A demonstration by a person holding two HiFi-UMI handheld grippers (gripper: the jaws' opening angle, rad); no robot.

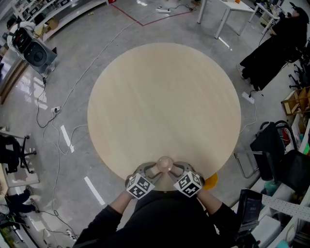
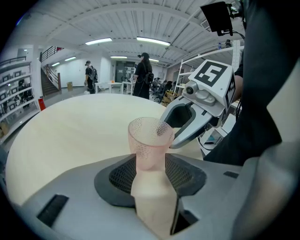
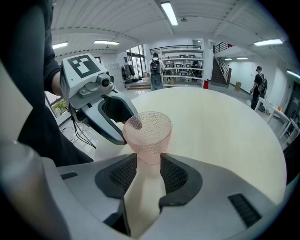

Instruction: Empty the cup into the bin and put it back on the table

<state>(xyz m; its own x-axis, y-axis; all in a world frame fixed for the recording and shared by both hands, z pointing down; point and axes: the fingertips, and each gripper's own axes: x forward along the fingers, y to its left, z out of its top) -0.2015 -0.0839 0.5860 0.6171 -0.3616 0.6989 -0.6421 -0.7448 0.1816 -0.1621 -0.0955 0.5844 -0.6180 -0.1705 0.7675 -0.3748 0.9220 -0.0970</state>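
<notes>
While both tools crowd the near edge of the round table (image 1: pixel 164 97), the cup (image 3: pixel 149 136) stands upright right between them. It's a see-through pink cup, dimpled all over and flaring toward the rim, and looking down into it I'd say it's empty. The left gripper (image 2: pixel 150 164) has its jaws partway apart with the pads up against the cup's lower sides. The right gripper (image 3: pixel 149 164) looks the same from the other side, so both are clamped on that one cup. Past it stretches the pale tabletop. Further off, cables (image 1: pixel 48 116) trail over the grey floor, and a white desk (image 1: pixel 227 7) sits at the far end.
</notes>
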